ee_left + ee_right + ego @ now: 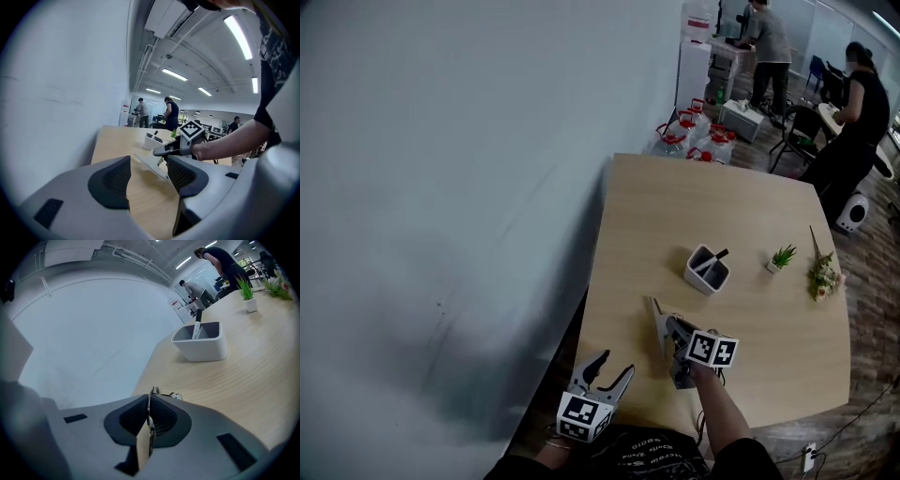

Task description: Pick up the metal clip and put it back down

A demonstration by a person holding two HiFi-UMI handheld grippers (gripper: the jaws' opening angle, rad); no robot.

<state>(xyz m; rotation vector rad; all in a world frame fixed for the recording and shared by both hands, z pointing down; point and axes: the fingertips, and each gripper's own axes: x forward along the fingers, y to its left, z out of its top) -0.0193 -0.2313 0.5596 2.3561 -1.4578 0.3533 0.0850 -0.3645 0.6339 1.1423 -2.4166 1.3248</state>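
The metal clip (151, 396) is a thin silver piece pinched edge-on between the pads of my right gripper (149, 405), which is shut on it. A pale flat card (142, 448) hangs with the clip. In the head view the right gripper (668, 325) is low over the wooden table (722, 187) near its front left, with the pale card (656, 323) standing out from its tips. From the left gripper view, the clip (161, 161) and card (149, 165) sit just above the tabletop. My left gripper (614, 366) hovers at the table's front edge, open and empty (147, 176).
A white pen holder (707, 268) stands just beyond the right gripper. A small potted plant (782, 258) and dried flowers (823, 274) sit to the right. A grey wall (441, 187) runs along the left. Water jugs (694, 136) and people stand beyond the far edge.
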